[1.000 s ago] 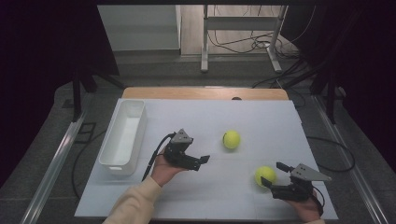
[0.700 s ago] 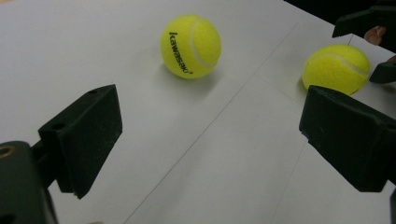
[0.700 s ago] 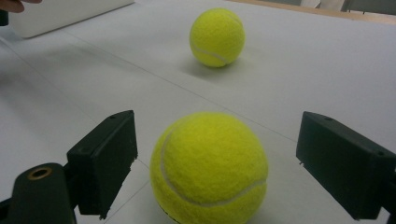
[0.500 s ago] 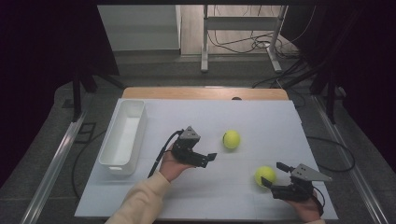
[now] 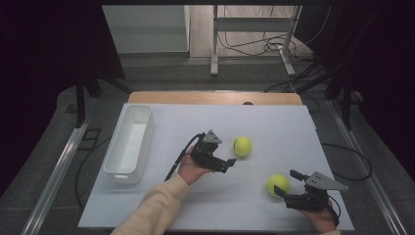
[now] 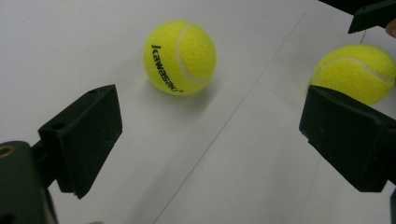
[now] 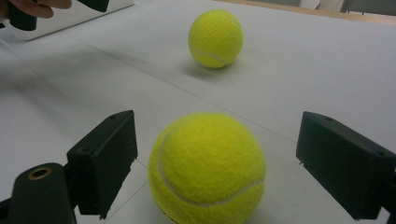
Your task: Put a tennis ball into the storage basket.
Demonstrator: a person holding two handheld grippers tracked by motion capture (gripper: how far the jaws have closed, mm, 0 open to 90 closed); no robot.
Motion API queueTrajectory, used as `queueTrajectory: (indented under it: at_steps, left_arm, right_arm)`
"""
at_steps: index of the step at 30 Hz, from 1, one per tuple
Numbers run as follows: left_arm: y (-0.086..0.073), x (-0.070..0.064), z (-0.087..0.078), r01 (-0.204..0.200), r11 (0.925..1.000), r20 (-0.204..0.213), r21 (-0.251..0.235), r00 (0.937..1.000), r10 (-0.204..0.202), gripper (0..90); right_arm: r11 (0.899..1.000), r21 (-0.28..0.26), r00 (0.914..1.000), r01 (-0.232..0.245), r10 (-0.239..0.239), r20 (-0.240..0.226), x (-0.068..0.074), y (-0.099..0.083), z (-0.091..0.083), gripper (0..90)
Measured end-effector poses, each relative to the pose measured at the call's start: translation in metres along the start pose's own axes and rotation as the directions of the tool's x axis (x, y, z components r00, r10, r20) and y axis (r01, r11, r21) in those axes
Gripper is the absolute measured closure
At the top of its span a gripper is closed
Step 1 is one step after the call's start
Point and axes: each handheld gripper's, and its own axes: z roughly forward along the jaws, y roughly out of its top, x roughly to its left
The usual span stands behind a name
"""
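Note:
Two yellow tennis balls lie on the white table sheet point(image 5: 274, 127). The farther ball point(image 5: 242, 146), printed "kawasaki" point(image 6: 180, 57), rests just ahead of my left gripper point(image 5: 229, 160), which is open with nothing between its jaws point(image 6: 210, 140). The nearer ball point(image 5: 277, 184) sits at the mouth of my right gripper point(image 5: 287, 182), open, its jaws standing on either side of the ball point(image 7: 208, 165) without touching it. In the right gripper view the farther ball point(image 7: 215, 38) lies beyond. The left gripper view has the nearer ball point(image 6: 355, 72) at the right edge.
A long white bin point(image 5: 129, 142) stands at the left of the sheet, empty as far as I can see. The wooden table edge point(image 5: 215, 98) runs along the back. A cable point(image 5: 182, 156) trails from the left gripper toward the front.
My left gripper has moved right and a little farther out, closing on the farther ball. The right gripper and both balls have stayed in place.

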Motion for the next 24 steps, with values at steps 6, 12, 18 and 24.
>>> queueTrajectory:
  at_steps: [6,12,18,24]
  left_arm:
    - [0.001,0.002,0.005,0.007,1.0000,-0.005,0.005,1.0000,-0.007,6.6]
    - [0.004,0.005,0.011,0.008,0.9999,-0.007,0.010,0.9999,-0.008,6.6]
    - [0.008,0.007,0.021,0.007,0.9997,-0.004,0.024,1.0000,-0.007,6.6]
    - [0.010,0.010,0.026,0.003,0.9996,-0.014,0.026,0.9999,-0.003,6.8]
  right_arm:
    - [1.000,0.001,1.0000,0.000,0.000,0.002,0.000,0.000,0.000,13.0]
    - [1.000,-0.003,1.0000,-0.002,0.002,0.008,0.000,0.000,0.000,13.1]
    - [1.000,0.002,1.0000,0.000,0.000,0.008,0.000,0.000,0.000,13.1]
    - [1.000,0.000,1.0000,-0.003,0.003,0.007,-0.001,-0.001,0.000,13.1]
